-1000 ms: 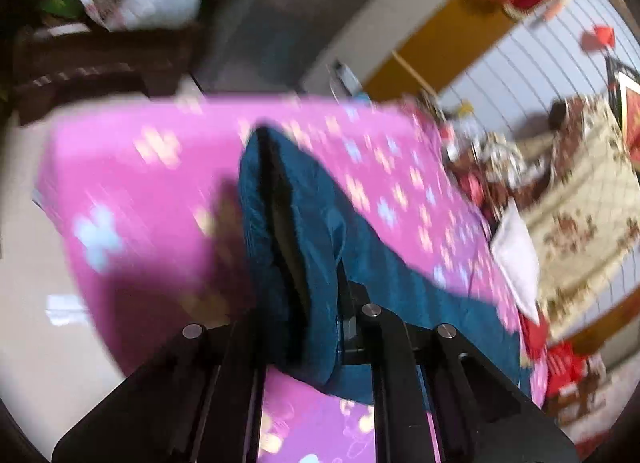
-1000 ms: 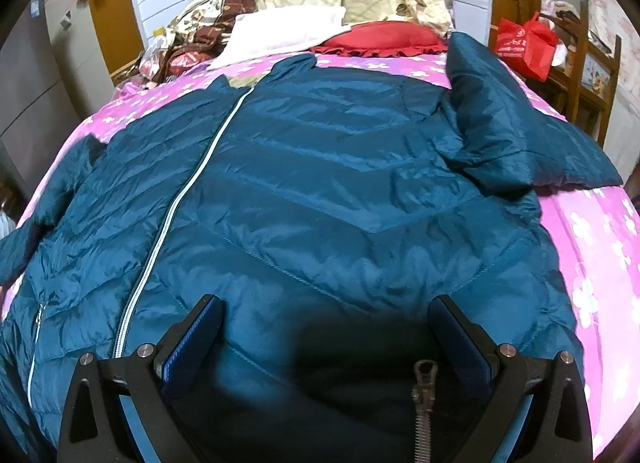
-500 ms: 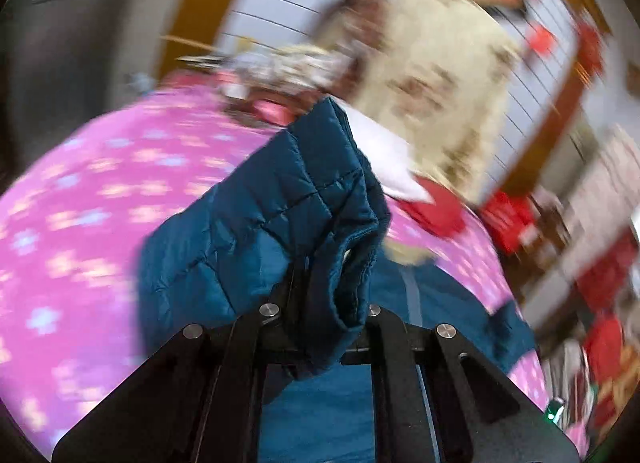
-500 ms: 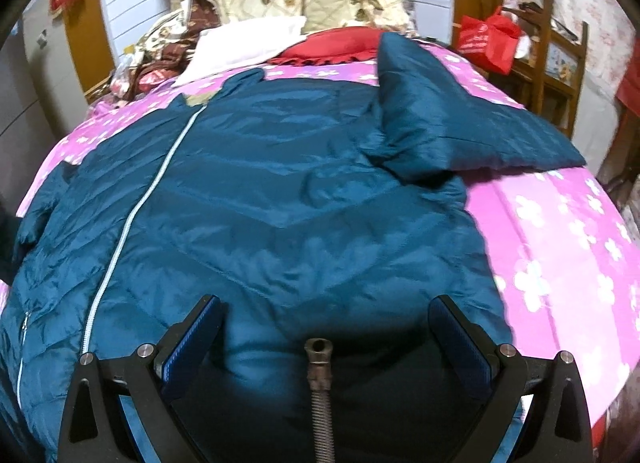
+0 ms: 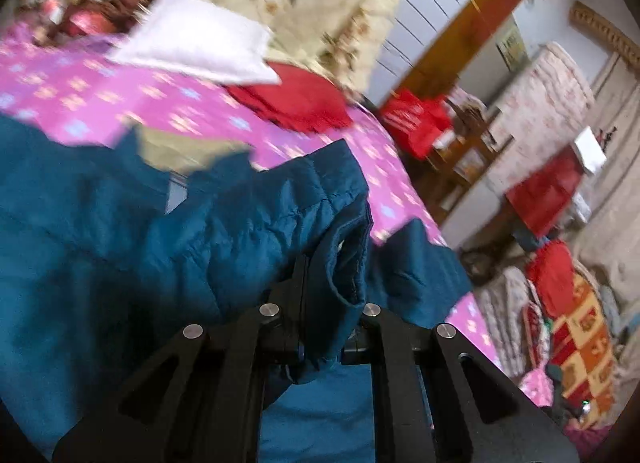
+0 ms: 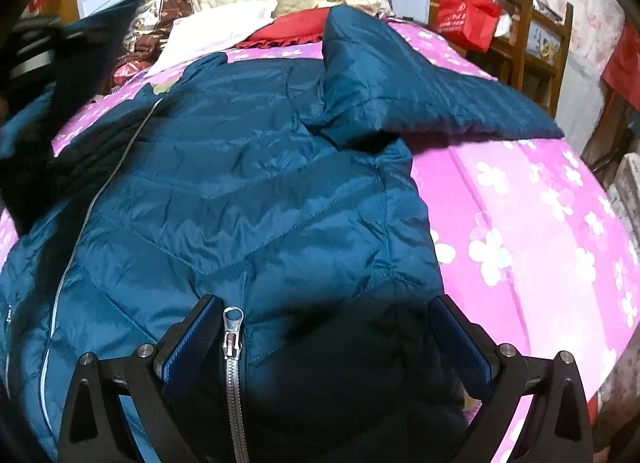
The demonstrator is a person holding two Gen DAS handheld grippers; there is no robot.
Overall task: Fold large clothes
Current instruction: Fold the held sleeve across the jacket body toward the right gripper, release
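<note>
While the left gripper [image 5: 320, 303] clamps 1 sleeve cuff [image 5: 344, 263] above the teal puffer jacket [image 6: 248, 199] spread on the pink bed [image 6: 540, 223], the right gripper [image 6: 324, 339] hovers open over the hem. Laying that sleeve flat across the chest should avoid bunching.

Glossy quilted teal jacket [image 6: 256, 199] with metal zipper [image 6: 234, 347] on matt pink floral cotton bedsheet [image 6: 532, 223].
</note>
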